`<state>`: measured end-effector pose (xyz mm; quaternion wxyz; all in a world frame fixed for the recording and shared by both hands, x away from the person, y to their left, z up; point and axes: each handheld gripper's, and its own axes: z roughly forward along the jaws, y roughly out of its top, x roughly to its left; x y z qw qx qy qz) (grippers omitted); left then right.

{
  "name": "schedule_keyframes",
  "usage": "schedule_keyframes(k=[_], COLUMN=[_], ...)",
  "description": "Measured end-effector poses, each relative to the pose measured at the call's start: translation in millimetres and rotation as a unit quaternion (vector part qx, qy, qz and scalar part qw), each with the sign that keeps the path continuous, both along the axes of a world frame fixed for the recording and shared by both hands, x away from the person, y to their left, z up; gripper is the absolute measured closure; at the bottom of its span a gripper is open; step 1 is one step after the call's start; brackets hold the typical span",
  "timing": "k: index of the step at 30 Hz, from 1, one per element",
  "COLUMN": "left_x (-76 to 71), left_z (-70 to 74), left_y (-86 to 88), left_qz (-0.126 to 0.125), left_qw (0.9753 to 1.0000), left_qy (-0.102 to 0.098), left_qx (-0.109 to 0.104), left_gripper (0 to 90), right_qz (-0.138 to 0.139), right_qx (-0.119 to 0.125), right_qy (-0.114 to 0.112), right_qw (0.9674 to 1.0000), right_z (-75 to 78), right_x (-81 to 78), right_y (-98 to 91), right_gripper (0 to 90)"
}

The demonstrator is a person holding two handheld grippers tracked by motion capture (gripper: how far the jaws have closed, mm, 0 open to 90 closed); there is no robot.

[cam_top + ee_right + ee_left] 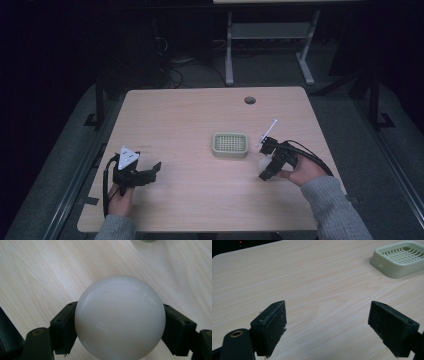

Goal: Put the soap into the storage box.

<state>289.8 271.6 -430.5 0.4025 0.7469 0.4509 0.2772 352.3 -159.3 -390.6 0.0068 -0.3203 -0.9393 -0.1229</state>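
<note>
A smooth white ball (120, 317) sits pinched between the two black jaws of the right claw (263, 163), a jaw pressed to each side of it, over the worktop (200, 115) toward its right edge. Just beside it, nearer the middle of the worktop, lies a pale green slotted tray (230, 145), apart from the ball. The left claw (334, 327) rests well apart, near the front left corner, its jaws spread wide over bare wood with nothing between them.
</note>
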Motion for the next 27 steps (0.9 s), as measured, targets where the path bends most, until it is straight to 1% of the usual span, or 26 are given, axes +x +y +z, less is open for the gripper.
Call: schedule_keyframes(k=[5,9,14,17,20,21,27], left_x=[0.2,0.2,0.2,0.2,0.4,0.4,0.3], left_z=[-0.1,0.0,-0.2,-0.2,-0.5,-0.4,-0.2], left_y=[0.4,0.7,0.4,0.6,0.4,0.3,0.4], left_qz=[0.0,0.0,0.0,-0.001,-0.001,-0.002,-0.001], left_qw=[1.0,1.0,1.0,1.0,1.0,1.0,1.0], left_qy=[-0.001,-0.001,0.0,0.0,0.001,0.0,0.0], left_qx=[-0.001,-0.001,-0.001,-0.001,-0.001,0.0,-0.001], left_gripper=[14.8,14.8,14.9,14.8,14.8,14.8,14.8], right_qz=[0.004,0.006,0.011,0.01,0.01,0.01,0.013], right_qx=[0.007,0.007,0.005,0.011,0.008,0.008,0.007], right_qy=[-0.001,0.002,0.003,0.006,0.006,0.011,0.006], right_qw=[1.0,1.0,0.9999,0.9999,0.9999,0.9999,0.9999], right_z=[6.6,9.8,11.8,11.8,11.5,12.5,16.6], right_x=[6.1,9.3,12.4,16.9,19.2,20.7,26.6], right_y=[3.9,7.9,12.3,13.7,14.5,15.7,18.8], right_gripper=[23.1,23.1,23.1,23.1,23.1,23.1,23.1])
